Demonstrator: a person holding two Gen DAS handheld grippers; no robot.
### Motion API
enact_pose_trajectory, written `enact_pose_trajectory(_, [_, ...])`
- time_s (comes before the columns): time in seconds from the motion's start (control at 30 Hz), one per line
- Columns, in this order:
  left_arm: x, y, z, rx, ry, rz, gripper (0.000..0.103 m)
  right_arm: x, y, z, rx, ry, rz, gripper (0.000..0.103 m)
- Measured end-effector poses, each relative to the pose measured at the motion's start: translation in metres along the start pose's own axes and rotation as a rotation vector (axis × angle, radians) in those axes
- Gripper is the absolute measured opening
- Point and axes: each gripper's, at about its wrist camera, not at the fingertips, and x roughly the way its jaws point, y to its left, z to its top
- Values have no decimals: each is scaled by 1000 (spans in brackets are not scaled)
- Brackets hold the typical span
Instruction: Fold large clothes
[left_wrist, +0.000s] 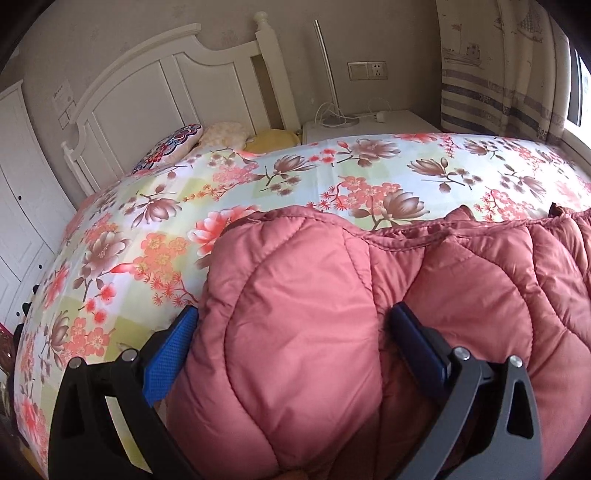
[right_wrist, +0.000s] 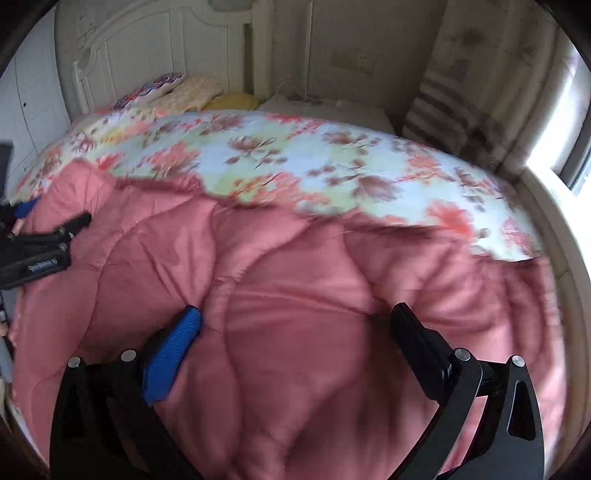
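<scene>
A large pink quilted garment (left_wrist: 461, 280) lies spread on the flowered bed (left_wrist: 258, 177). In the left wrist view a thick fold of it bulges up between the fingers of my left gripper (left_wrist: 295, 325), whose jaws stand wide apart on either side of the fold. The right wrist view is blurred. There my right gripper (right_wrist: 295, 321) hovers just over the pink quilted garment (right_wrist: 295, 266), jaws wide apart, and the fabric swells between its blue fingertip (right_wrist: 184, 325) and black one. The left gripper (right_wrist: 40, 236) shows at that view's far left, low over the garment's edge.
A white headboard (left_wrist: 159, 81) and pillows (left_wrist: 221, 134) are at the far end of the bed. A white nightstand (left_wrist: 399, 122) with a lamp stands beyond, a curtain (left_wrist: 495, 66) and window to the right, and white wardrobe doors (left_wrist: 22, 206) to the left.
</scene>
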Motion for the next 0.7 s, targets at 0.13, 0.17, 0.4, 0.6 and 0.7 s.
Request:
enact_pose_trajectory(0.13, [-1, -1, 0, 0, 0, 2, 101, -36, -59, 1, 134, -115, -144, 98])
enact_pose_trajectory(0.17, [0, 0, 0, 0, -1, 1, 101, -32, -83, -4, 177, -105, -190, 98])
enact_pose_trajectory(0.4, [0, 0, 1, -1, 1, -3, 101, 6, -162, -42, 446, -13, -101, 98])
enact_pose_trajectory(0.6, [-1, 1, -1, -7, 3, -10, 101, -49, -102, -21, 264, -183, -133, 98])
enact_pose_trajectory(0.7, [-1, 2, -1, -10, 3, -16, 101, -67, -53, -5, 126, -237, -44, 98])
